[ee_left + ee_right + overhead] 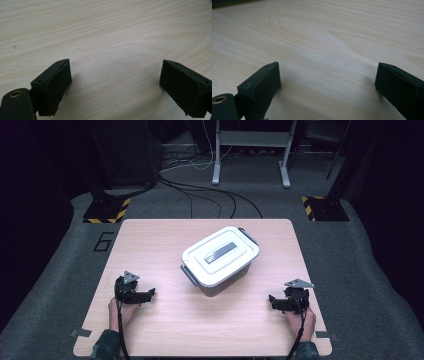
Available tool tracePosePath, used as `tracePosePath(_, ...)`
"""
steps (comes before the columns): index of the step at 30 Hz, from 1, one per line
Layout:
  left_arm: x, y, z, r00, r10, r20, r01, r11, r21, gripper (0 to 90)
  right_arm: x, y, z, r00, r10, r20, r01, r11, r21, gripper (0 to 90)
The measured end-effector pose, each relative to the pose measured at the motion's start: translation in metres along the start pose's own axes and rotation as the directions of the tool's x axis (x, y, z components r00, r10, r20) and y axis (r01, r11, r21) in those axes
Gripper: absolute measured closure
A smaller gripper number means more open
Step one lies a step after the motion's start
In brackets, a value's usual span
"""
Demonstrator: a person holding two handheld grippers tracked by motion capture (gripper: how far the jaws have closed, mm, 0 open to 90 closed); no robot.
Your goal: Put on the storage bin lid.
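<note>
We see a lidded white storage box (220, 256) sitting at an angle mid-table, grey latches at both ends, lid on. Our left gripper (150, 293) rests on the wooden table (150, 235) to the box's near left, well apart from it, jaws spread wide with only bare wood between them (115, 75). Our right gripper (272, 301) sits to the box's near right, also well apart, jaws wide and holding nothing (328, 80). Both point inward toward the box.

Box (220, 256) contents hidden under shut lid (219, 253).
</note>
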State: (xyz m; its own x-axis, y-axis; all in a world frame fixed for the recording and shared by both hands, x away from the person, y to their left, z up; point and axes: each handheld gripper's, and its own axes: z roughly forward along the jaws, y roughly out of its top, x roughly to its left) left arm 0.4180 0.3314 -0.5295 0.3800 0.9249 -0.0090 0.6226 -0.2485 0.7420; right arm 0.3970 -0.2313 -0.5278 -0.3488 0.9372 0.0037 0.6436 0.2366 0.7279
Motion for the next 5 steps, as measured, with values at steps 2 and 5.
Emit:
tracePosePath(2, -0.0004, 0.0001, 0.0, 1.0, 0.0, -0.004, 0.0, 1.0, 0.002, 10.3, -0.0001, 0.0, 0.0, 1.0, -0.002, -0.002, 0.002, 1.0, 0.001, 5.7)
tracePosePath(5, -0.0005, 0.0003, -0.0004, 1.0, 0.002, -0.005, -0.002, 1.0, 0.008, 10.2, 0.0, 0.0, 0.0, 1.0, -0.001, -0.001, 0.001, 1.0, 0.0, 5.6)
